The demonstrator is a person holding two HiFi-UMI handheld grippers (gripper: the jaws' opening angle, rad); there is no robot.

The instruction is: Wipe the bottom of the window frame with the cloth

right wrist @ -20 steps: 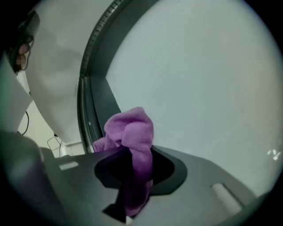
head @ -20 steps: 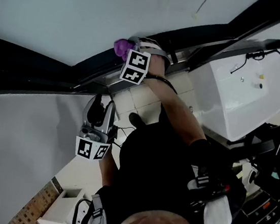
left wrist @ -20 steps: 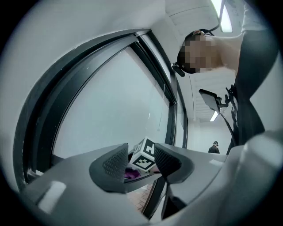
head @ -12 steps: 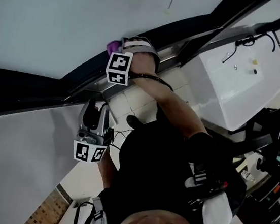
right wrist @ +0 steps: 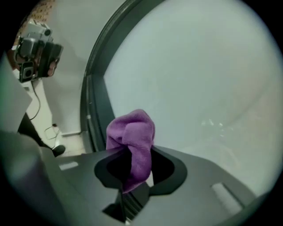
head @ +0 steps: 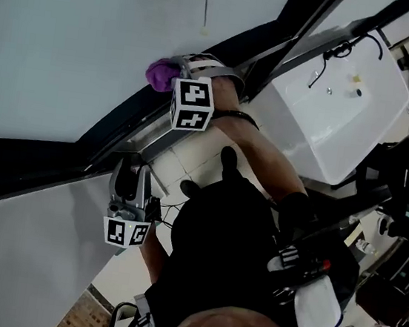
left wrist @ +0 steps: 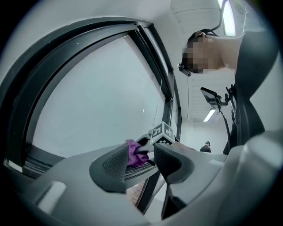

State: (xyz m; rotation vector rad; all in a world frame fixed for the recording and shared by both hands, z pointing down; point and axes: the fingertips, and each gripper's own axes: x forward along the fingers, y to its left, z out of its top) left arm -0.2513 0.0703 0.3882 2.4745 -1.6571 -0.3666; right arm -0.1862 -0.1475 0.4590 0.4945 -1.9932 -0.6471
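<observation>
Counting up: one purple cloth [head: 157,74], two grippers, one dark window frame [head: 41,156], and that frame is our landmark.

The right gripper [head: 175,71] is up at the frame. Its jaws are clenched on the cloth, with a thick fold of purple pinched between them in the right gripper view [right wrist: 132,137]. The rest of the cloth bunches out ahead of the right gripper [right wrist: 132,167]. From the head view the bunch sits right at the frame's lower rail, at the edge of the pale glass [head: 72,29], though whether it is touching the rail can't be made out. The gripper's marker cube [head: 192,105] sits just on the room side of the frame.

The left gripper [head: 130,175] hangs below the frame, well apart from the cloth. Its jaws stand partly apart with nothing between them [left wrist: 140,161]. The purple seen through that gap [left wrist: 135,154] is the cloth, far off at the other gripper.

Containers: one white basin [head: 343,132] farther along the frame, with a dark cable looping over its rim. A couple of small bits lie inside, too small to name.
</observation>
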